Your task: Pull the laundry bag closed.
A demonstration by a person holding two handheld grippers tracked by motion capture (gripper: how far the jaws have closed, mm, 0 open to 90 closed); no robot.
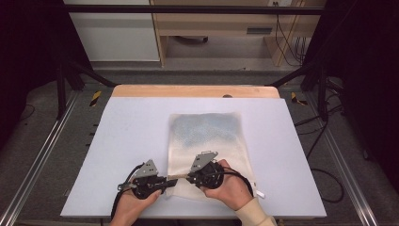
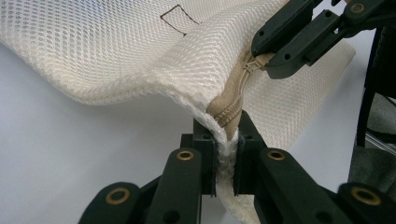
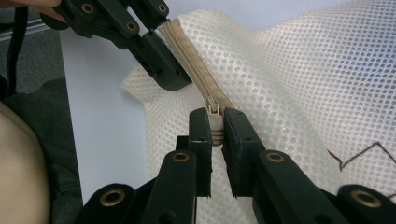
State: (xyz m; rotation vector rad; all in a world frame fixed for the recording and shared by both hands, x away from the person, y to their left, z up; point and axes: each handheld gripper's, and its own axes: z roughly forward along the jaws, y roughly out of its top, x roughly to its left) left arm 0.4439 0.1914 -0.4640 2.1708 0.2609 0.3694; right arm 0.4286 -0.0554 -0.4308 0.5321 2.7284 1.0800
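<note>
A cream mesh laundry bag (image 1: 207, 136) lies flat on the pale table (image 1: 131, 127), with something bluish inside its far half. Its tan zipper (image 3: 191, 63) runs along the near edge. My left gripper (image 1: 170, 181) is shut on the bag's near left corner (image 2: 226, 140), where the zipper (image 2: 231, 100) ends. My right gripper (image 1: 187, 178) faces it from the right, shut on the zipper pull (image 3: 215, 116). In the left gripper view the right gripper's fingers (image 2: 299, 42) hold the pull (image 2: 254, 63) a short way along the zipper. The edge between the two grippers is lifted off the table.
A small white tag (image 1: 259, 193) lies by the bag's near right corner. A wooden strip (image 1: 195, 91) borders the table's far edge. Dark frame posts and cables stand on both sides, and the floor beyond holds wooden furniture.
</note>
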